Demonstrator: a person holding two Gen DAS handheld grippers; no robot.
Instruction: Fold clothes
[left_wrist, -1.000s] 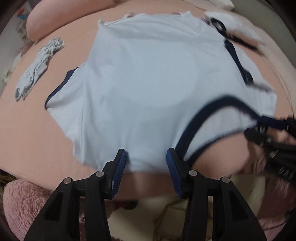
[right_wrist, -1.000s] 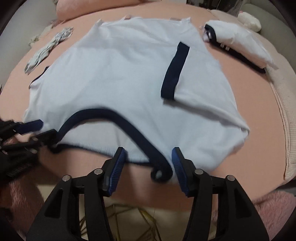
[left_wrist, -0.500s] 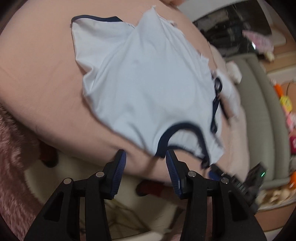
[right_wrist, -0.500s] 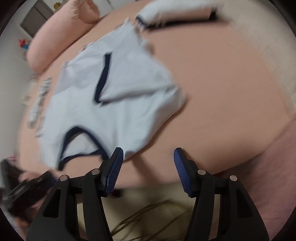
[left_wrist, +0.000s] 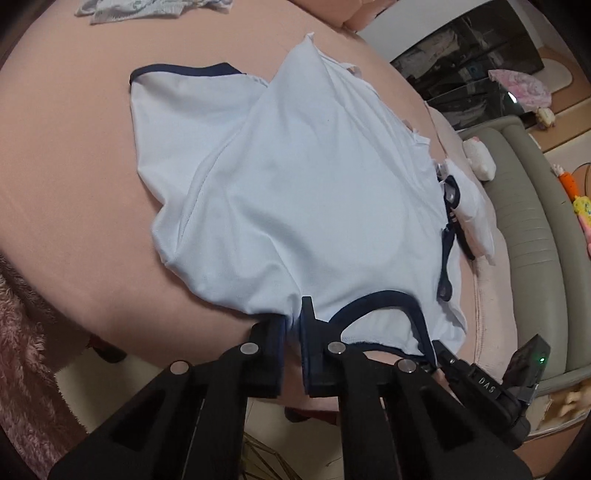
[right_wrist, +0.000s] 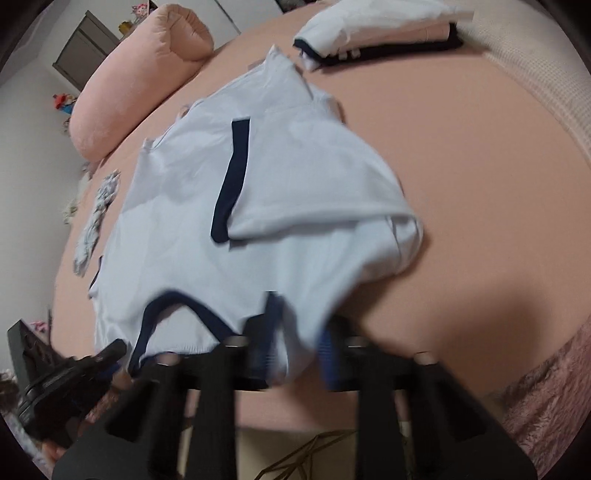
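A pale blue T-shirt (left_wrist: 295, 184) with navy trim lies spread on the pink bed (left_wrist: 66, 166). Its neckline (left_wrist: 376, 299) is at the near edge. In the right wrist view one sleeve, ending in a navy cuff (right_wrist: 232, 181), lies folded over the T-shirt (right_wrist: 277, 240). My left gripper (left_wrist: 293, 325) has its jaws closing, pads pinching the near hem left of the neckline. The right gripper (right_wrist: 299, 343) is blurred, jaws closing with bunched shirt cloth between them, right of the neckline. Each gripper shows at the edge of the other's view.
A folded pile of white and dark clothes (right_wrist: 369, 33) sits at the far side of the bed. A small patterned cloth (right_wrist: 96, 218) lies beyond the shirt, near a pink bolster (right_wrist: 136, 85). A grey padded bench (left_wrist: 535, 240) borders the bed. Fluffy pink rug (right_wrist: 535, 406) lies below.
Both grippers rolled and moved in to the shirt's near edge, either side of the neckline. Both went from open to closed on the cloth.
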